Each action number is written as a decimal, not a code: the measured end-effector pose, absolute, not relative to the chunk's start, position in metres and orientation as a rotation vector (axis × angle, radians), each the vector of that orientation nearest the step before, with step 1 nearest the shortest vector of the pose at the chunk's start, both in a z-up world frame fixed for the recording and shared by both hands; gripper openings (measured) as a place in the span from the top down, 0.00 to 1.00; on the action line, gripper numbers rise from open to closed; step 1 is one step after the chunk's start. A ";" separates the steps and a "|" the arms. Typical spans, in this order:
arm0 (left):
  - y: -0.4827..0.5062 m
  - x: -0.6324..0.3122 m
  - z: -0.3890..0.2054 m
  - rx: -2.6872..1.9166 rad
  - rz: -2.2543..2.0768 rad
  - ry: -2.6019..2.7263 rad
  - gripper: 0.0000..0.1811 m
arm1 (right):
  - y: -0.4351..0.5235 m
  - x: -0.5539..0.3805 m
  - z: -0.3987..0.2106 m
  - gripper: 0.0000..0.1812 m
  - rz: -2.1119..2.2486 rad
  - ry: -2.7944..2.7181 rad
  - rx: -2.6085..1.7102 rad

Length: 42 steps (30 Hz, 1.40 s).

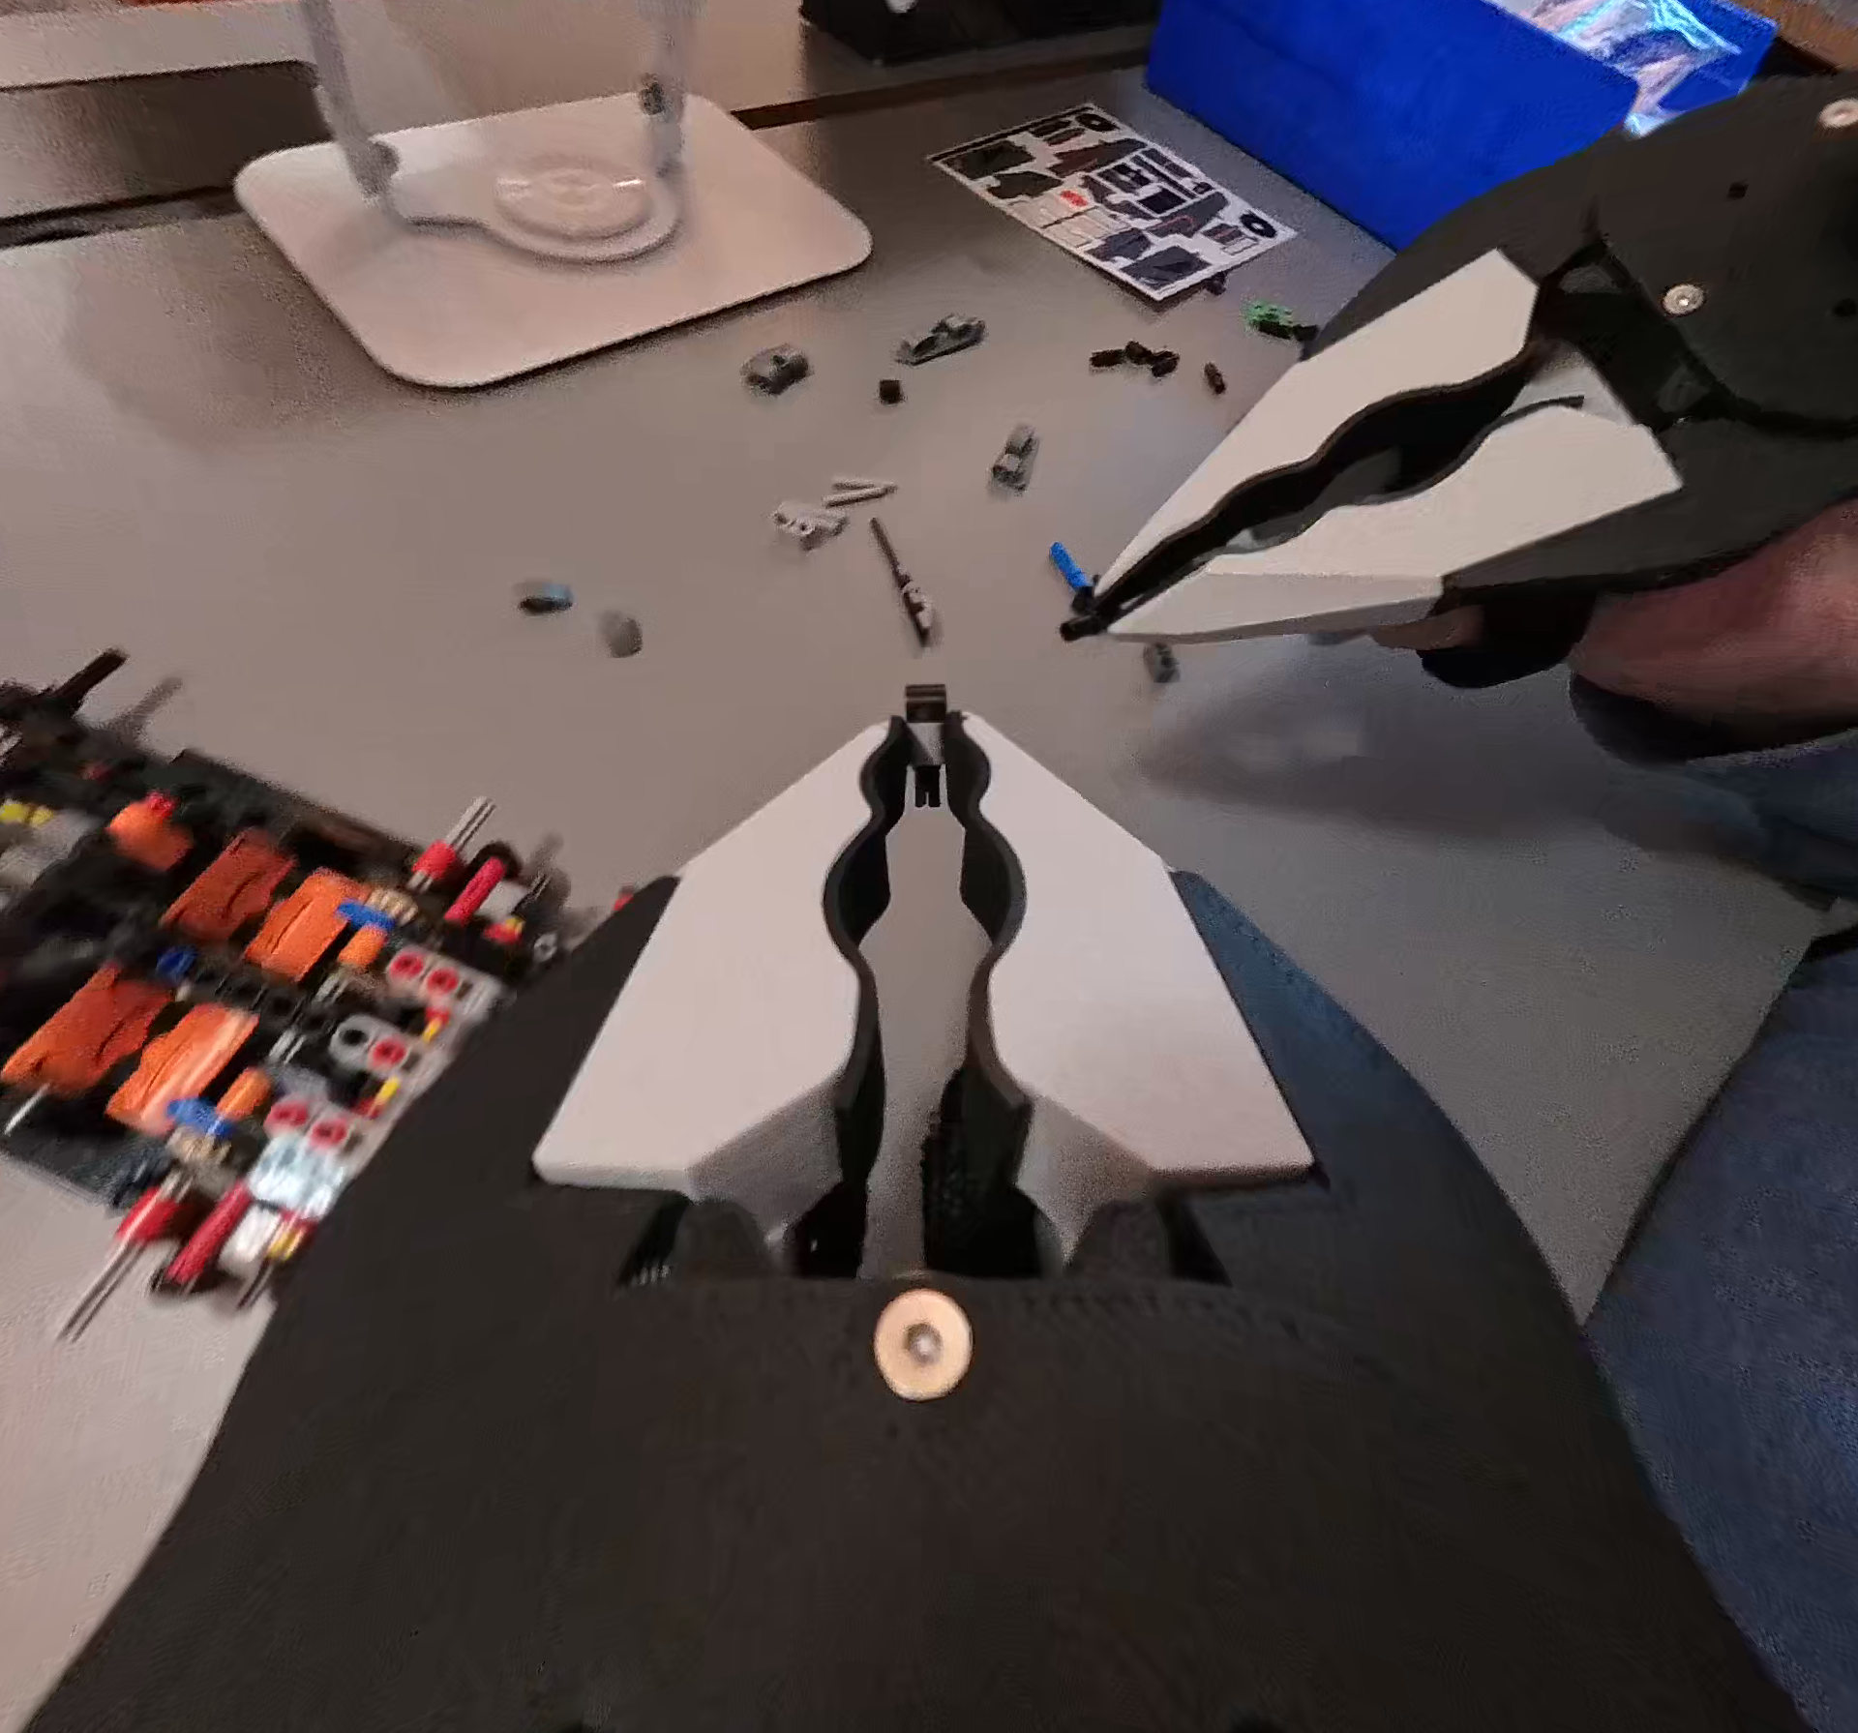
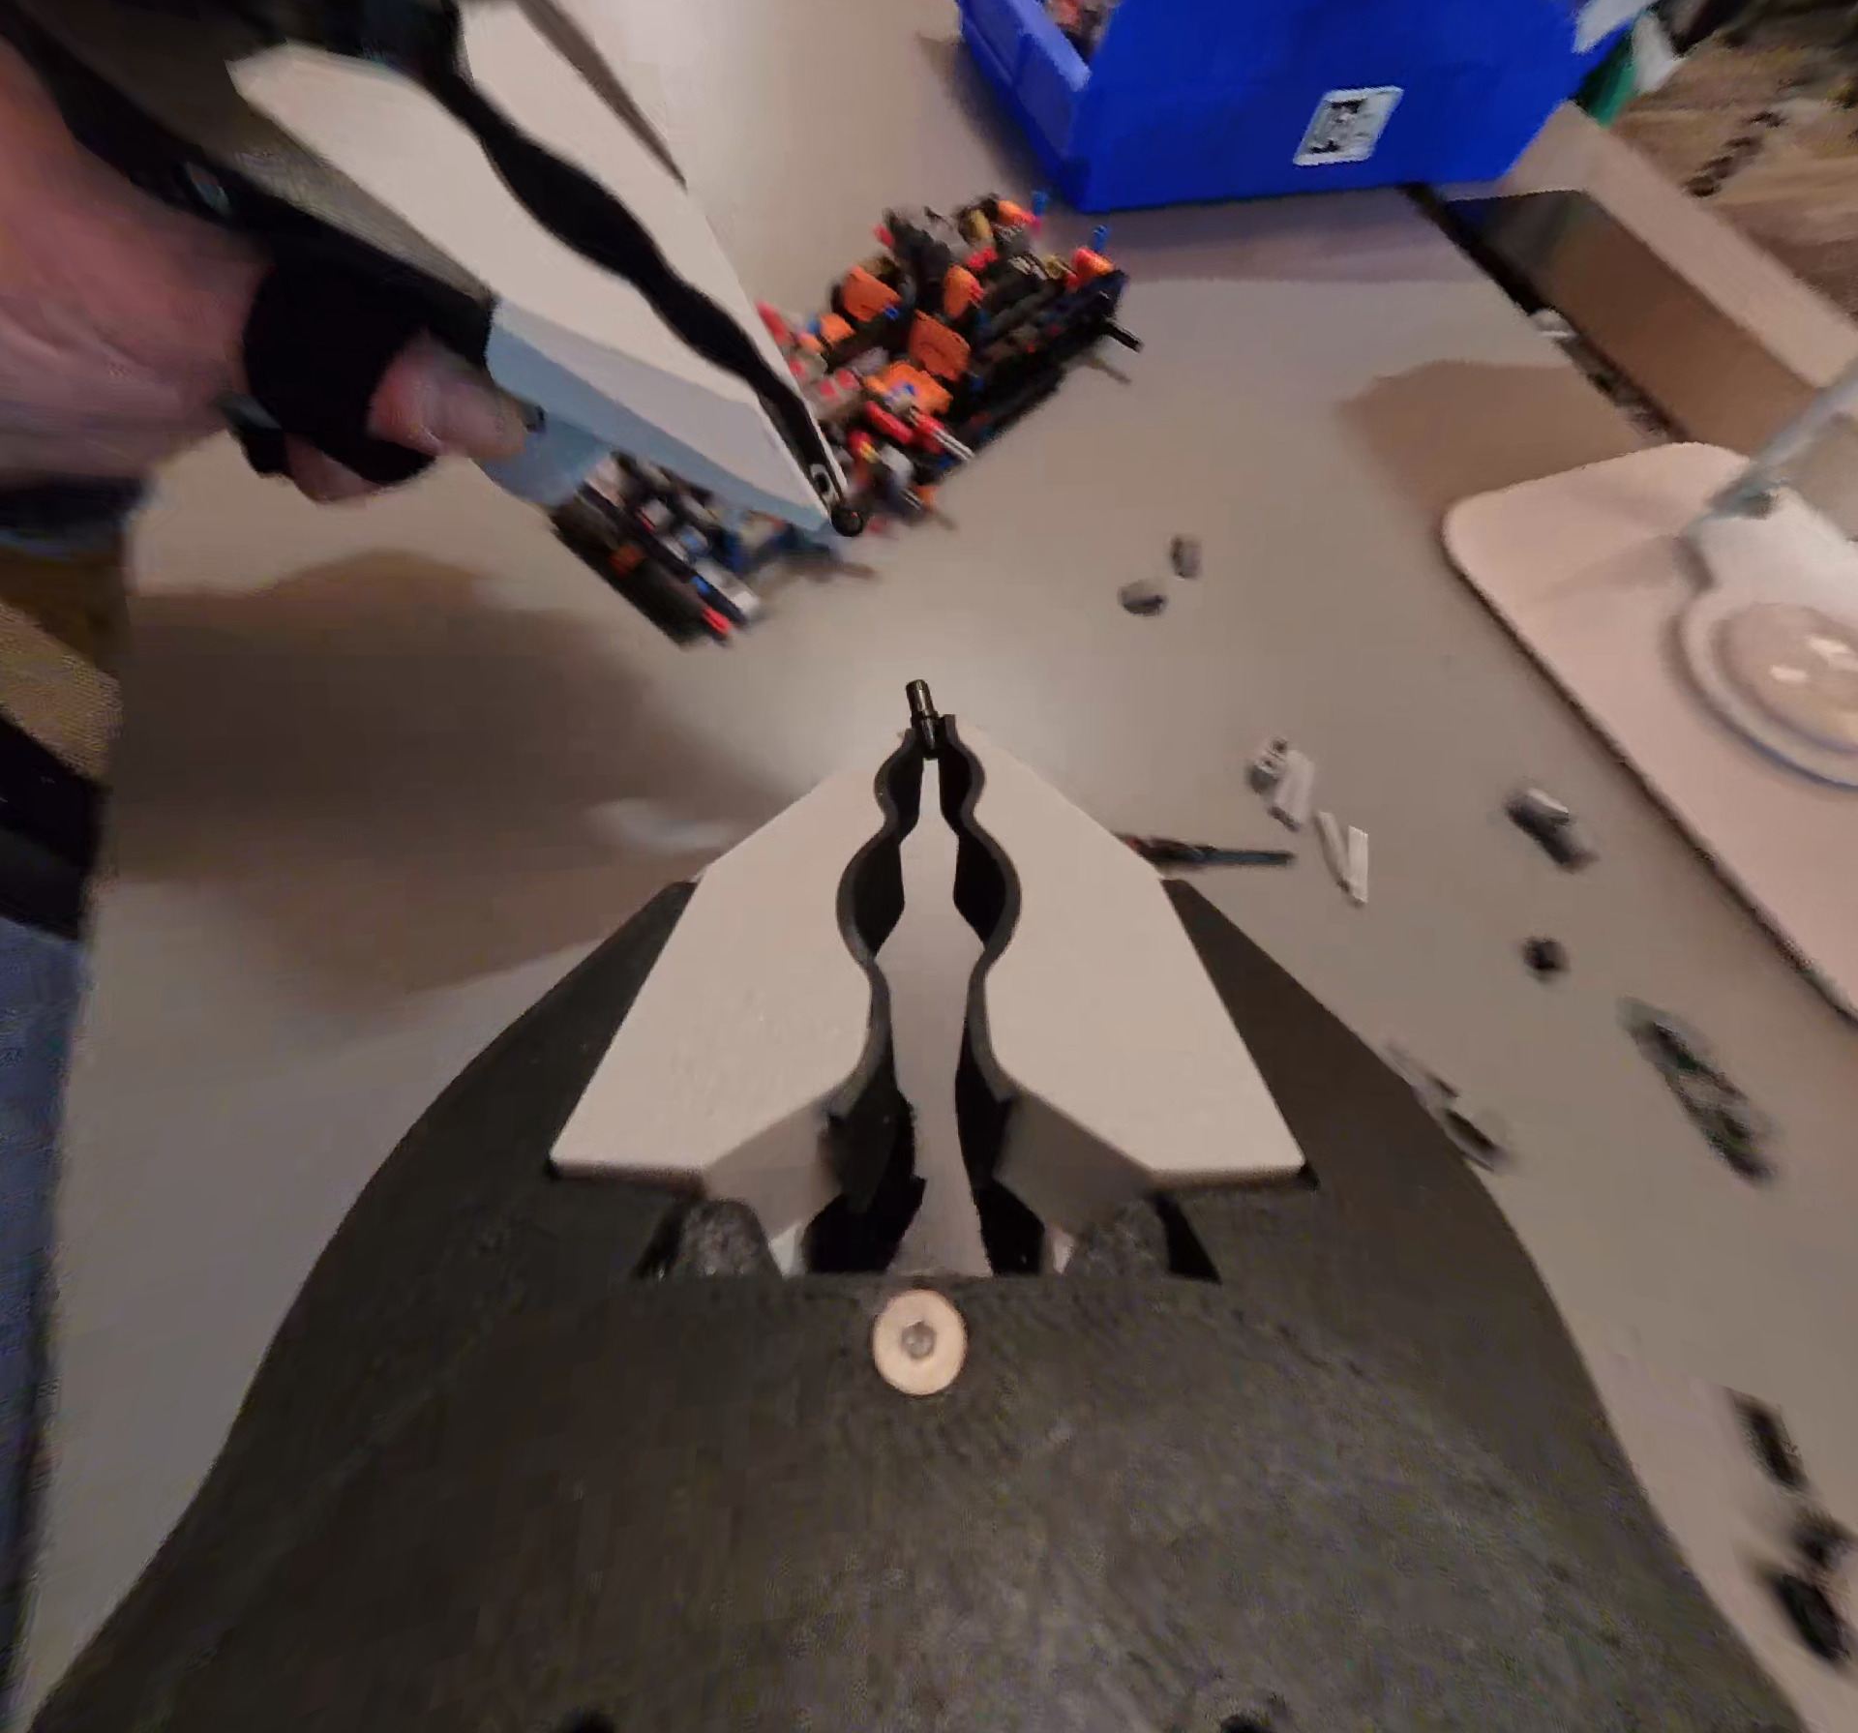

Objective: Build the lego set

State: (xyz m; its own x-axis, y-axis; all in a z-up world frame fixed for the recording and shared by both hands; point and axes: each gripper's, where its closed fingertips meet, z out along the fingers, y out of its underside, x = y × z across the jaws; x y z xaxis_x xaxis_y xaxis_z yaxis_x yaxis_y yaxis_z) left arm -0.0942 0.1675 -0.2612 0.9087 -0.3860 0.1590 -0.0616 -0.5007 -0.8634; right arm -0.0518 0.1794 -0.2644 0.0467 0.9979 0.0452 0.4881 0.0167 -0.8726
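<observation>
Your left gripper [image 1: 926,730] pinches a small grey-and-black connector [image 1: 925,748]; your right gripper [image 2: 926,742] pinches a black pin [image 2: 921,708]. Both hover above the table [image 1: 503,498], apart. Misalign them and the pin likely twists free.

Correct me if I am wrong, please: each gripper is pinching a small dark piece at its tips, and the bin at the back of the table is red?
Only the colour is wrong: the bin is blue, as the right wrist view shows. The rest stands: the left gripper pinches a small dark piece, and the right gripper pinches a small black pin.
</observation>
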 end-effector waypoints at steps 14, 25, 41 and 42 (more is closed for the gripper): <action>0.146 -0.137 -0.267 -1.985 -0.183 0.119 0.97 | 0.146 -0.120 -0.267 1.00 1.436 -1.440 -1.675; 0.137 -0.135 -0.288 -2.018 -0.160 0.048 0.97 | 0.136 -0.126 -0.287 1.00 1.429 -1.480 -1.709; 0.140 -0.138 -0.289 -2.015 0.147 0.159 0.97 | 0.141 -0.132 -0.293 1.00 1.388 -1.423 -1.765; 0.141 -0.138 -0.289 -2.014 0.167 0.164 0.97 | 0.141 -0.132 -0.293 1.00 1.388 -1.416 -1.767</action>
State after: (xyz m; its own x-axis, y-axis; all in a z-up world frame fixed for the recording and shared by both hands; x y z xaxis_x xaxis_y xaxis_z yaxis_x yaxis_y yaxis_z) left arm -0.1381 0.1405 -0.2887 0.9808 -0.0420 -0.1906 -0.1899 -0.4314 -0.8820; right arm -0.1319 0.1409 -0.2928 -0.0500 0.9124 -0.4063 0.4247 -0.3488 -0.8355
